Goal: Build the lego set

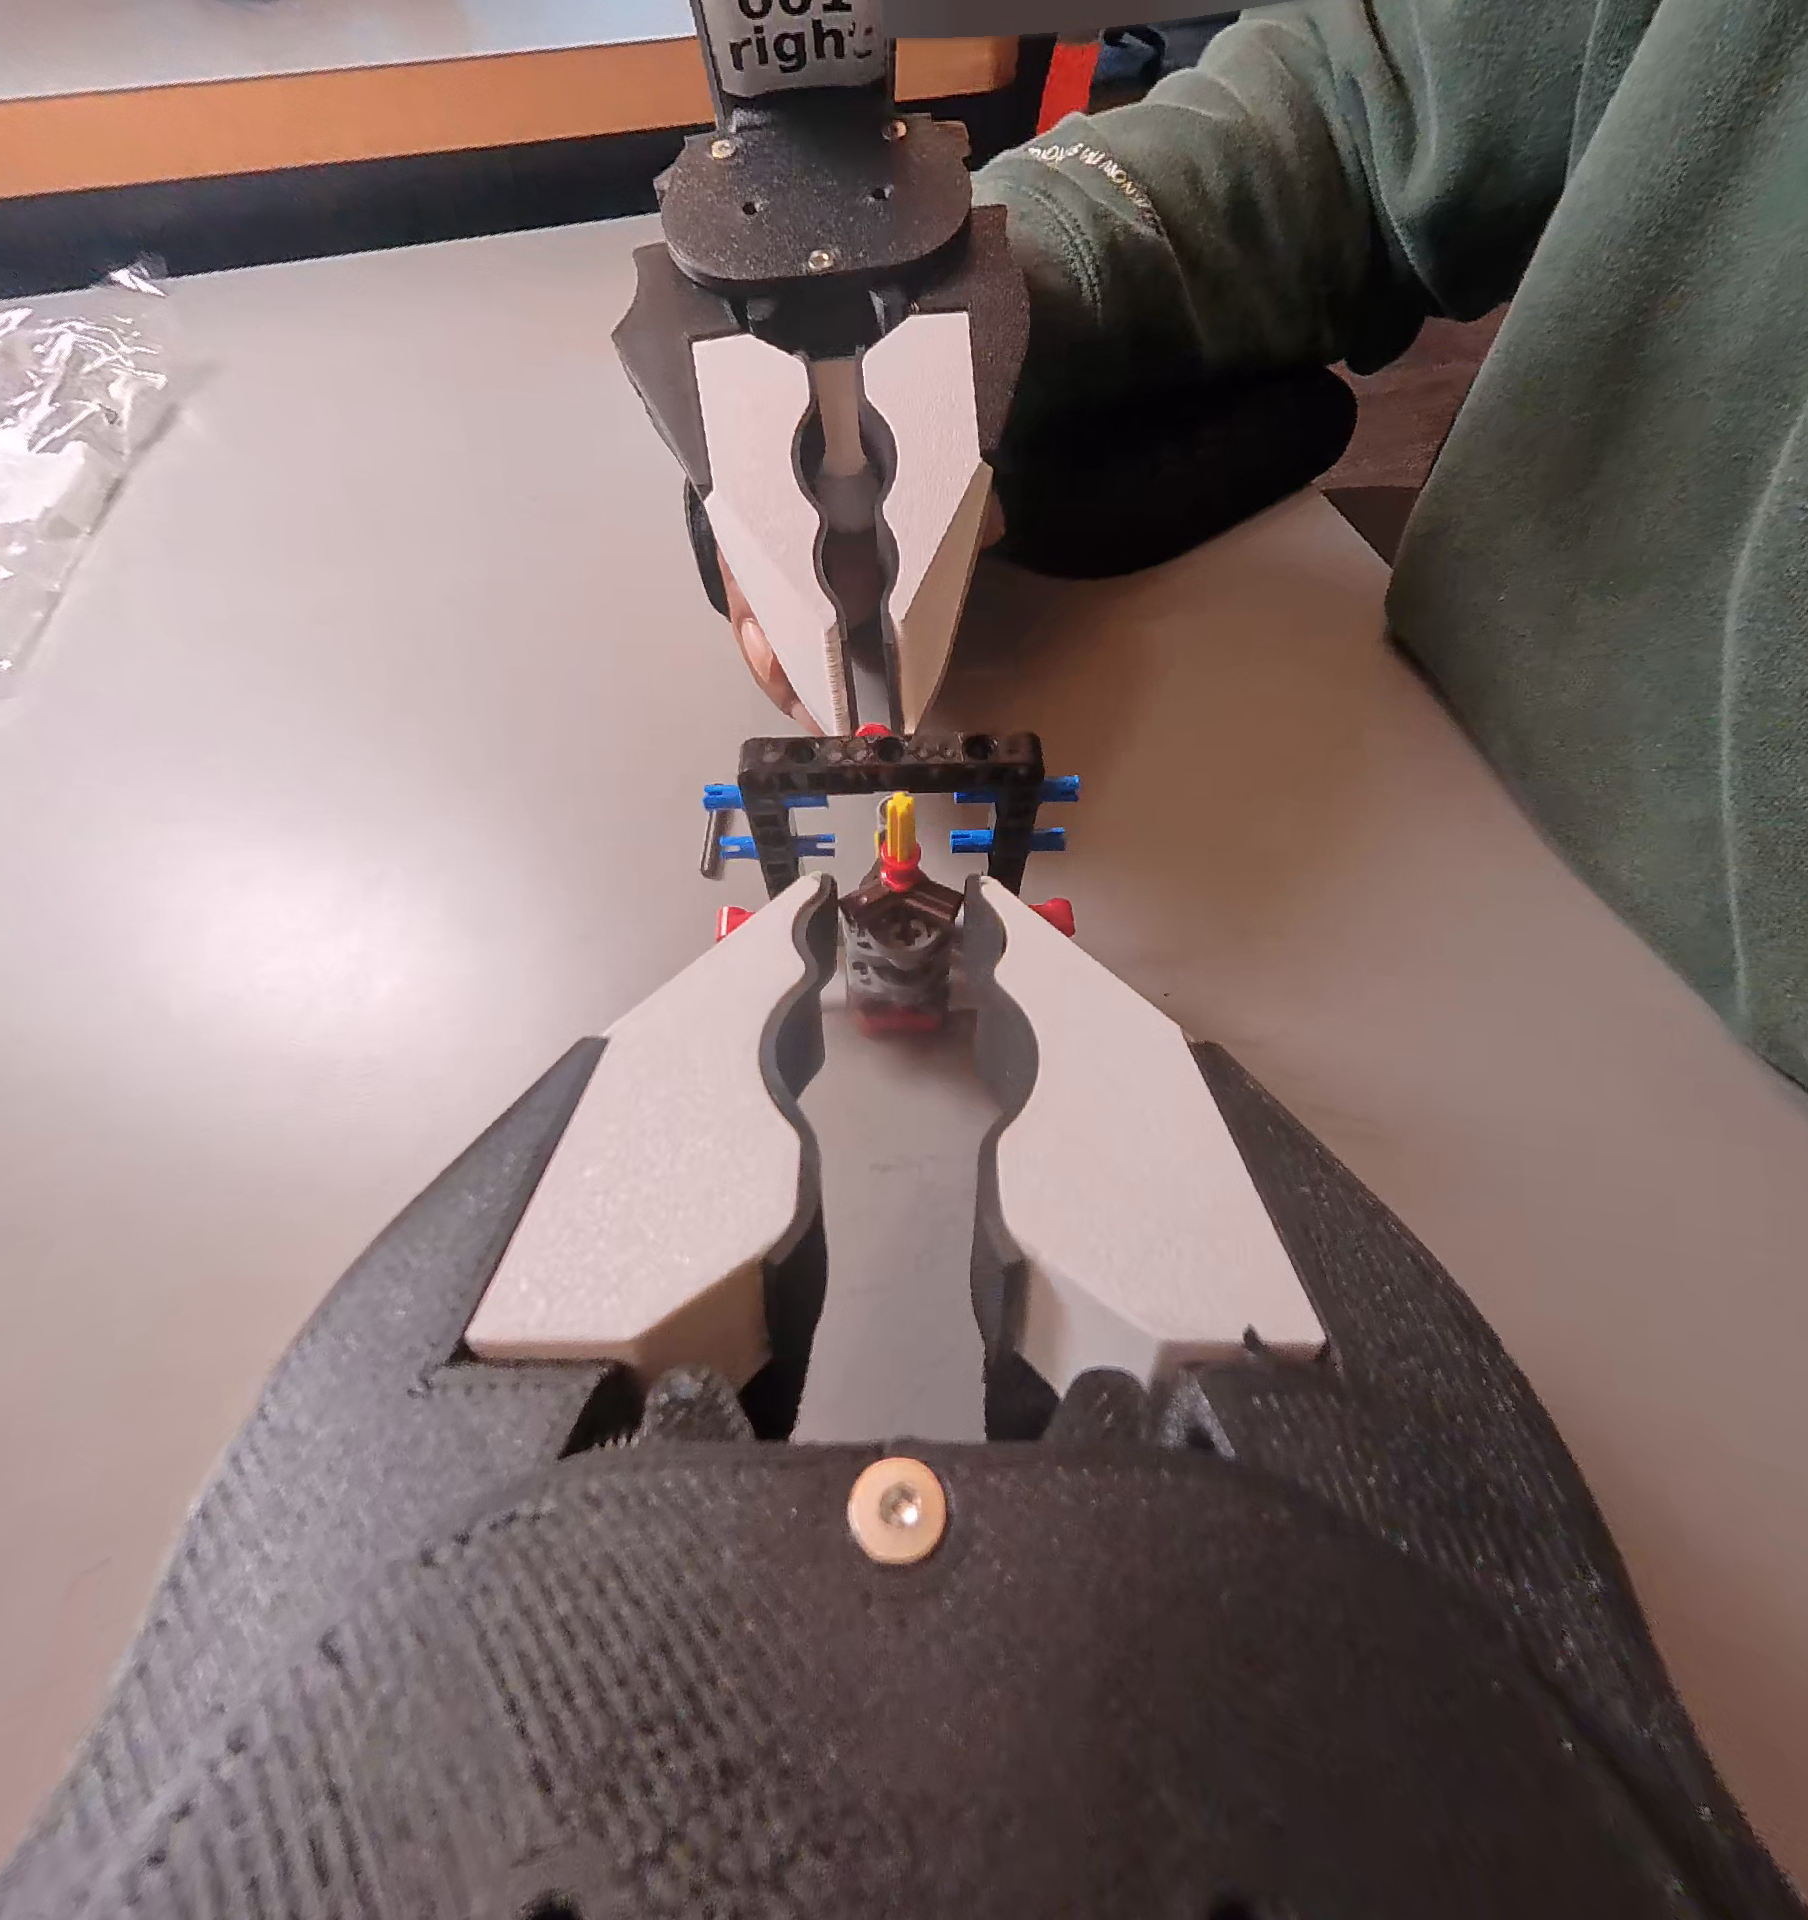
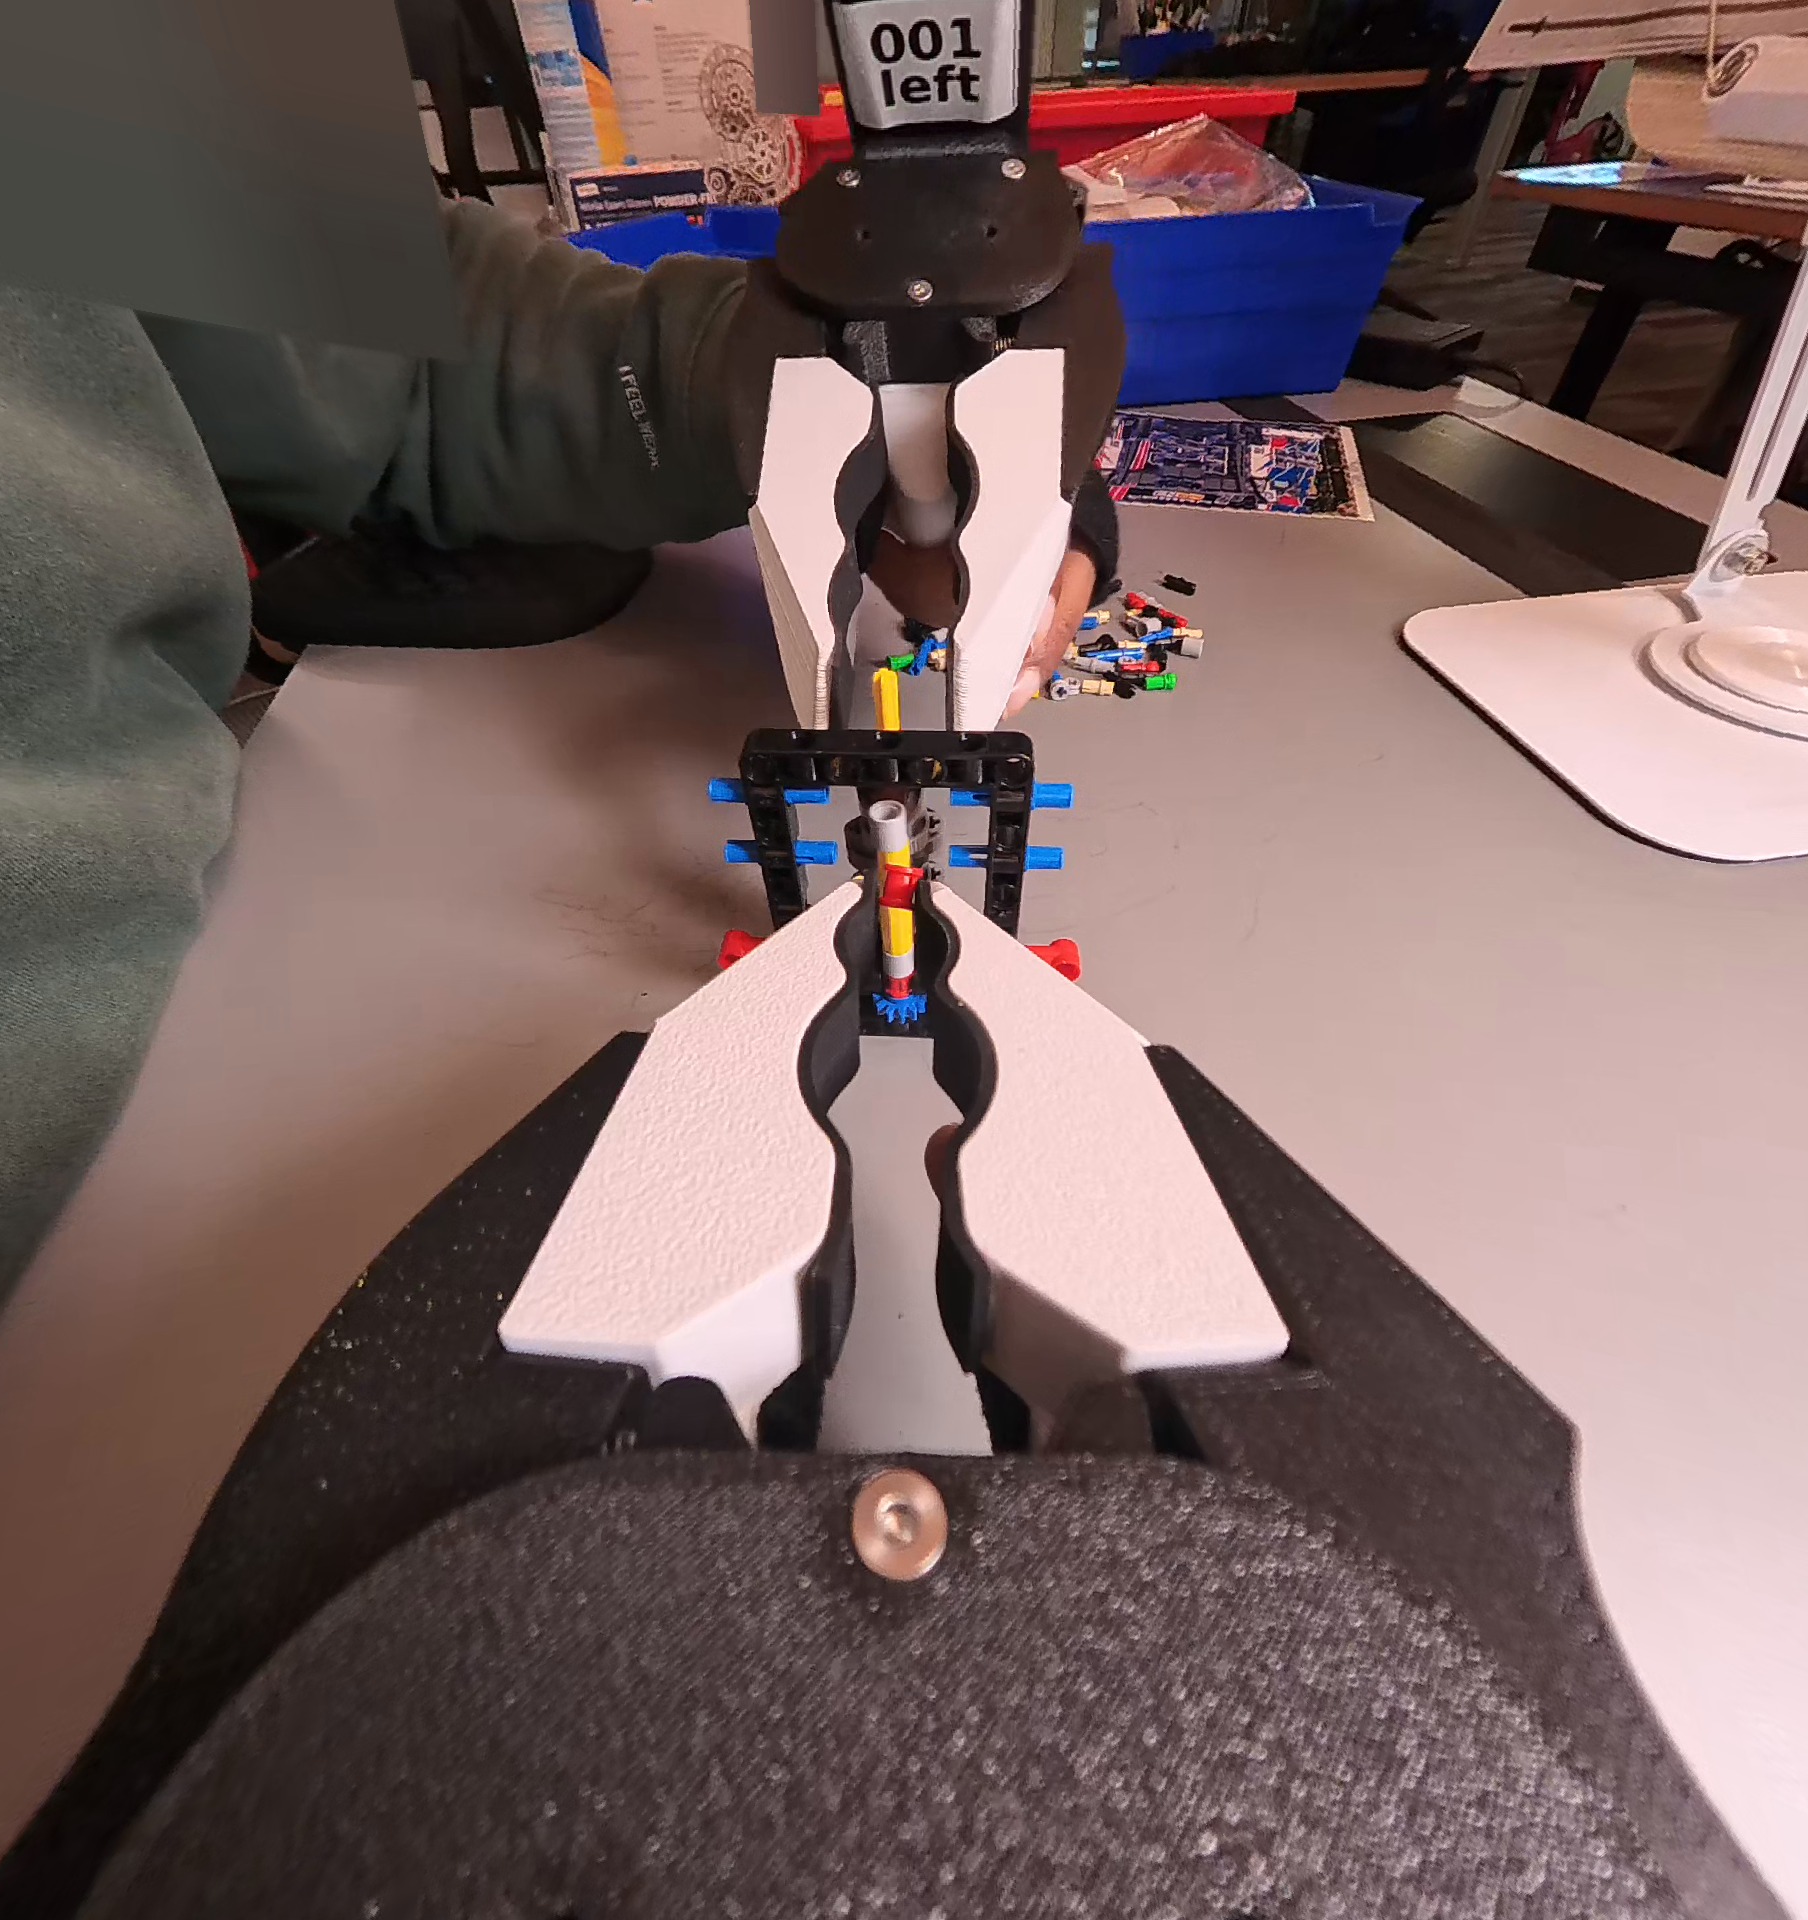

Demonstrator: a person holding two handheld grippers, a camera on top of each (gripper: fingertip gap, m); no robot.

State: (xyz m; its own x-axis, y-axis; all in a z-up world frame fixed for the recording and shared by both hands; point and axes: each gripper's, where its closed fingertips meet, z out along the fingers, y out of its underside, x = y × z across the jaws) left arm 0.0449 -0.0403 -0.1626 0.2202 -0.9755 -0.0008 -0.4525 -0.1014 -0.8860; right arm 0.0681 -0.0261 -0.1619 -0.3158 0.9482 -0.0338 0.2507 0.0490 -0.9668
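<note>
A black rectangular frame [image 1: 806, 750] with blue pins on both sides and red pins at its lower corners sits on the grey table between my two grippers, which face each other. My left gripper [image 1: 900, 894] is closed around a dark brown gear block [image 1: 895, 930] at the frame's near side. A yellow axle tip with a red bush [image 1: 900, 854] shows beyond it. My right gripper [image 2: 889, 899] is shut on a yellow axle [image 2: 895, 925] that carries a red bush and a blue gear [image 2: 895, 1008]. The frame [image 2: 838, 769] lies just beyond it.
Loose small parts [image 2: 1128, 649] lie behind the left gripper [image 2: 895, 717]. A printed sheet [image 2: 1232, 468] and a blue bin [image 2: 1243, 281] are farther back. A white stand base [image 2: 1658, 707] is on the right. Clear plastic bags [image 1: 27, 468] lie on the left. A green sleeve [image 1: 1502, 312] is beside the right gripper [image 1: 879, 722]. The grippers are tip to tip, or close to it.
</note>
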